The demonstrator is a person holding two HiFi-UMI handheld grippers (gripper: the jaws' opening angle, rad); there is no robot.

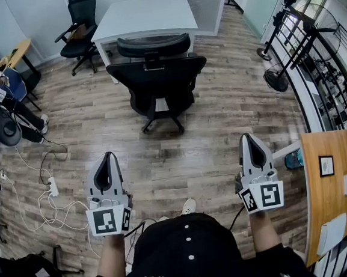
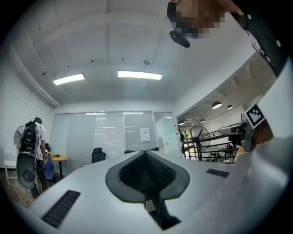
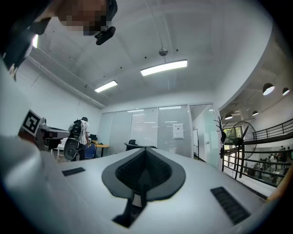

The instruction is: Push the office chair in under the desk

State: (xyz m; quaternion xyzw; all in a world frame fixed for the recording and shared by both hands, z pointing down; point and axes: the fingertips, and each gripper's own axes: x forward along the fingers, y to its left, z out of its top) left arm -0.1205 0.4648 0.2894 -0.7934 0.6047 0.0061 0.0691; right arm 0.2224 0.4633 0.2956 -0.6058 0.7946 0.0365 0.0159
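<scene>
A black office chair (image 1: 158,82) stands on the wood floor with its back toward me, just in front of the white desk (image 1: 144,15). Its headrest shows small past the jaw tips in the left gripper view as the chair (image 2: 142,150) and in the right gripper view as the chair (image 3: 139,146). My left gripper (image 1: 109,154) is shut and empty, held level well short of the chair at lower left. My right gripper (image 1: 246,137) is likewise shut and empty at lower right. Both point toward the chair, with bare floor between.
A second black chair (image 1: 79,25) stands left of the desk. A person (image 1: 0,89) sits at far left, with cables and a power strip (image 1: 53,186) on the floor. A wooden table (image 1: 331,181) is at right, beside fans (image 1: 277,77) and a railing.
</scene>
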